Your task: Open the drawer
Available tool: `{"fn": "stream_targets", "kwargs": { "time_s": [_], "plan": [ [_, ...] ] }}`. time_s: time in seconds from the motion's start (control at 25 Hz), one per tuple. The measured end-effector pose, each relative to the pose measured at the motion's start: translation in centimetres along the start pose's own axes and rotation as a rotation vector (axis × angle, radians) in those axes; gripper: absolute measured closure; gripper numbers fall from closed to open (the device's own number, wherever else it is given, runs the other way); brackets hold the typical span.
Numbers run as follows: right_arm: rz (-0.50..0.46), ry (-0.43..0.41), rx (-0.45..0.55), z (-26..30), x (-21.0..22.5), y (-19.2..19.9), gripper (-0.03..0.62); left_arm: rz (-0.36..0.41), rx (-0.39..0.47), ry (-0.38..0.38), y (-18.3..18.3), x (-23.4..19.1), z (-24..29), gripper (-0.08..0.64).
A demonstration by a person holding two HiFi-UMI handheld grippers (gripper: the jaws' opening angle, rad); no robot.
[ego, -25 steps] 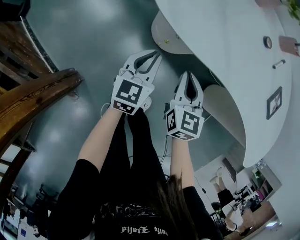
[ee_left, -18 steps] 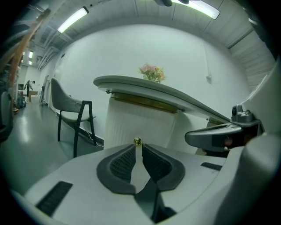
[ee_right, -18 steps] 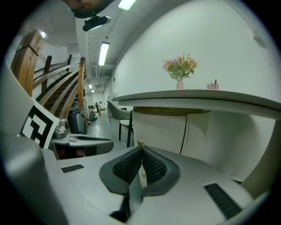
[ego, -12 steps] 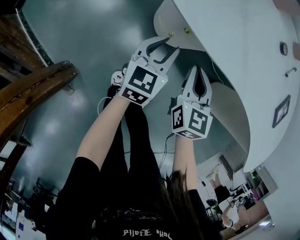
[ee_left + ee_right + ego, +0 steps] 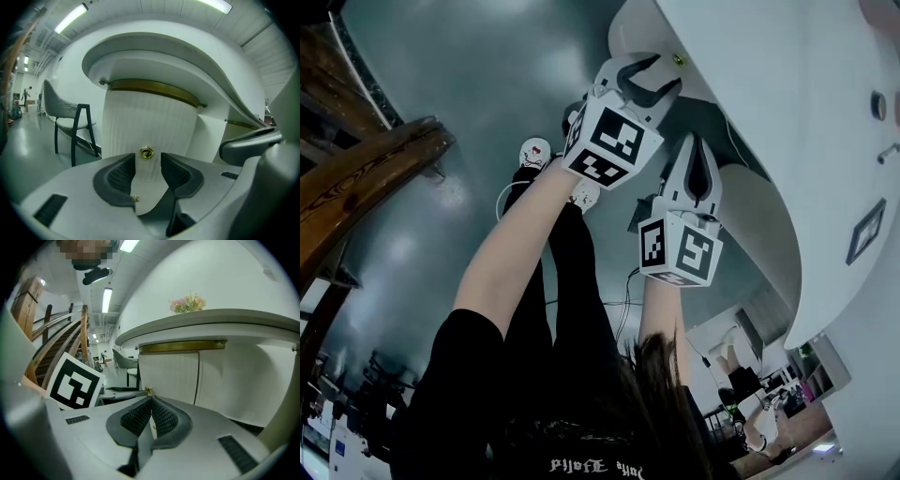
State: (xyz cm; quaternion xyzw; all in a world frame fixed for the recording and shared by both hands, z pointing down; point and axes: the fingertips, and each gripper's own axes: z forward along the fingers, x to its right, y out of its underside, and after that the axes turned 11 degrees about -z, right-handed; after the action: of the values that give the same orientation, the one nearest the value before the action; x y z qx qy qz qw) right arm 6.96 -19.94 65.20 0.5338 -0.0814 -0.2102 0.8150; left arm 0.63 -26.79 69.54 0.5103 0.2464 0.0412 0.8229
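On my left gripper [image 5: 147,159] the jaws have just been opening and are gripping nothing. The knob [image 5: 146,152] of the drawer [image 5: 150,119] is showing just ahead of their gap. My right gripper [image 5: 151,401] is hanging beside, jaws together and empty.

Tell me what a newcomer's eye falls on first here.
The left gripper, whose jaws have just been opening with nothing between them, points at a small brass ring knob on the white ribbed drawer front under the curved white counter. To its right, the right gripper hangs shut.
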Motion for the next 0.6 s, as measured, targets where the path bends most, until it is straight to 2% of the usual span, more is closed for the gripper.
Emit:
{"fn": "stream_targets", "kwargs": {
  "time_s": [0.24,0.44,0.6],
  "plan": [
    [0.008,-0.01,-0.004,-0.2,-0.3,0.5,0.568,0.0,0.013,-0.01,-0.2,-0.3,1.8,0.396],
    [0.008,-0.005,-0.008,-0.1,0.0,0.8,0.568,0.043,0.003,-0.006,-0.5,0.0,3.3,0.397],
    [0.014,0.0,-0.015,-0.1,0.2,1.0,0.568,0.038,0.006,-0.005,-0.8,-0.1,3.7,0.417]
  ]
}}
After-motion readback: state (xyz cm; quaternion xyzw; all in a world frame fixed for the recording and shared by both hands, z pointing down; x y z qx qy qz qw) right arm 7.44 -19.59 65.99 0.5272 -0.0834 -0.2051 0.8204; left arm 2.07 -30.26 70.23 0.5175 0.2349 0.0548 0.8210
